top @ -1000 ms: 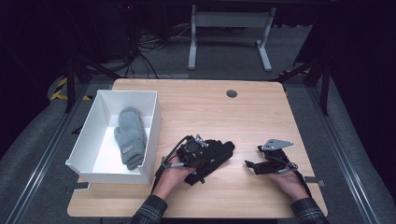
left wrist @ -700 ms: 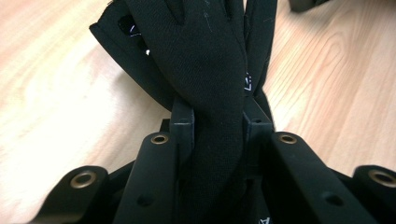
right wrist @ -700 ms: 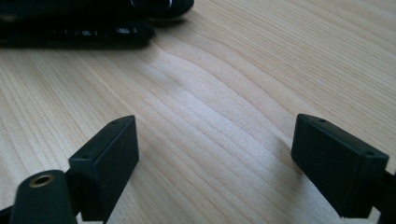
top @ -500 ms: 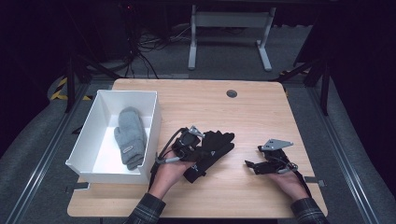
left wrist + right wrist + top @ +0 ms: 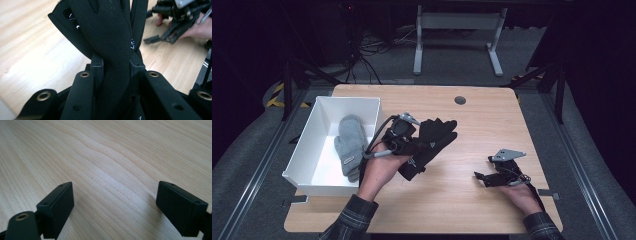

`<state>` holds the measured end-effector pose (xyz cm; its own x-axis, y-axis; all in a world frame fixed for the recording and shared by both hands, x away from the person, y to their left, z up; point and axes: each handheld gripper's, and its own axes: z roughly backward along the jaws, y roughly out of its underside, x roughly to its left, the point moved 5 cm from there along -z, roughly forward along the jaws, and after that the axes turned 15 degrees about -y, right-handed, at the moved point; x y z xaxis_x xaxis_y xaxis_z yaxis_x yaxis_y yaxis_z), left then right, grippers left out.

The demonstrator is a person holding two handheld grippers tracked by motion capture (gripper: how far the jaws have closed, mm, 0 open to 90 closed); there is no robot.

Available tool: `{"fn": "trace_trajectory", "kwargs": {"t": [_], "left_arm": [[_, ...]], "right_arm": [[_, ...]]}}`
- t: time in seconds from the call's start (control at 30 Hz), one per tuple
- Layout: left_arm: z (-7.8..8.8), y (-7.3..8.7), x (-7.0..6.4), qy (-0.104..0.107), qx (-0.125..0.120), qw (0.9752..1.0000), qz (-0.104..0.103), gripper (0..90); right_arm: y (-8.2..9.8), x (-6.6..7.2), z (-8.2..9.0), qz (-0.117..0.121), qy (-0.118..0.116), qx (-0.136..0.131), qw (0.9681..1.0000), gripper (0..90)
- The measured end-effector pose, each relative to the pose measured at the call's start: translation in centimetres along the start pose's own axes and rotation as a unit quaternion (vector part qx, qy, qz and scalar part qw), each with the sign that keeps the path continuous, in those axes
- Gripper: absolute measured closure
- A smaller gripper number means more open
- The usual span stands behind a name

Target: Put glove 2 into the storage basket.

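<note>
Black glove (image 5: 428,145) hangs from my left gripper (image 5: 408,141) in the high view, lifted off the wooden table (image 5: 472,125) just right of the white box (image 5: 334,107) with the grey mitten (image 5: 349,145); my left forearm angles up from the bottom edge. My right gripper (image 5: 484,177) rests low by the right edge, apparently on the wood.

From the left gripper view, both jaws pinch the glove (image 5: 110,37).

From the right gripper view, jaws stand wide apart over bare table (image 5: 112,157).
</note>
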<state>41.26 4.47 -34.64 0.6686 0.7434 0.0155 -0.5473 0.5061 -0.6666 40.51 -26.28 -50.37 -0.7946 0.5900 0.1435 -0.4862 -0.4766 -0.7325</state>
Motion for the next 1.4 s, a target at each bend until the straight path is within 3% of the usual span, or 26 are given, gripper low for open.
{"fn": "trace_trajectory", "kwargs": {"t": [0.33,0.37,0.63,0.87,0.9,1.03,1.17,1.4], "left_arm": [[3.9,-0.4,4.7,-0.04,-0.022,0.9984,0.033,72.9],[3.9,-0.4,4.7,-0.04,-0.022,0.9984,0.033,72.9],[6.2,1.0,8.0,-0.071,-0.03,0.994,0.077,72.9],[8.5,3.5,11.4,-0.114,-0.028,0.9853,0.124,72.9],[8.5,3.5,11.4,-0.114,-0.028,0.9853,0.124,72.9],[9.0,5.3,13.5,-0.133,-0.02,0.9787,0.155,72.9],[8.4,7.2,15.2,-0.138,-0.008,0.9733,0.183,72.8],[5.3,9.8,16.9,-0.126,0.022,0.9686,0.213,72.6]], "right_arm": [[0.0,0.0,0.0,-0.001,0.001,0.0,1.0,14.9],[0.0,0.0,0.0,-0.001,0.001,0.0,1.0,14.9],[0.0,0.0,0.0,-0.003,0.003,0.0,1.0,14.8],[0.0,0.0,0.0,-0.003,0.002,0.0,1.0,14.8],[0.0,0.0,0.0,-0.003,0.001,0.0,1.0,14.7],[0.0,0.0,0.0,-0.004,-0.001,0.0,1.0,14.4],[0.0,0.0,0.0,-0.004,-0.001,0.0,1.0,14.4],[0.0,0.0,0.0,-0.004,0.0,0.0,1.0,14.4]]}}
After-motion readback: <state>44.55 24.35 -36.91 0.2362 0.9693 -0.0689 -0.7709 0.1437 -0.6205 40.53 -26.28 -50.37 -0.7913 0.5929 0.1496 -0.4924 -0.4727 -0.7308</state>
